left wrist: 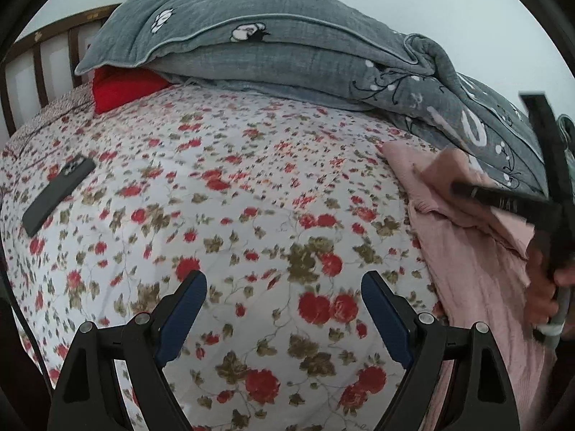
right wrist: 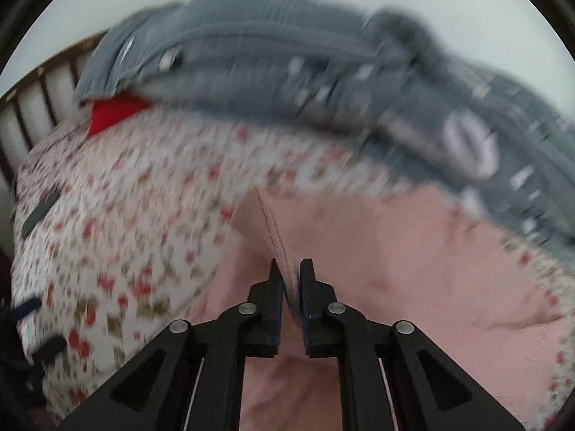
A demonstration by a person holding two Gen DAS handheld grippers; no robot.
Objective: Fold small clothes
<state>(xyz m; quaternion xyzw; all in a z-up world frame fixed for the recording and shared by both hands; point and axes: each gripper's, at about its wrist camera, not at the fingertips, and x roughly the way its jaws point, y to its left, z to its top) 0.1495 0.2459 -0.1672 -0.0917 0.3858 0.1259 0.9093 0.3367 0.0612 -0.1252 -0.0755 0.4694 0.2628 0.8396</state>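
A pink garment [left wrist: 470, 269] lies on the floral bedsheet [left wrist: 233, 197] at the right side of the bed. My right gripper [right wrist: 291, 273] is shut on a lifted edge of the pink garment [right wrist: 395, 251], pinching the fabric between its jaws. It also shows in the left wrist view [left wrist: 503, 201] above the garment, with a hand at the right edge. My left gripper [left wrist: 284, 287] is open and empty, hovering over the bare sheet left of the garment. The right wrist view is blurred by motion.
A grey quilt [left wrist: 287, 46] is piled along the back of the bed, over a red pillow [left wrist: 122, 88]. A dark phone [left wrist: 59, 194] lies on the sheet at the left. A wooden headboard [left wrist: 39, 61] stands at the back left.
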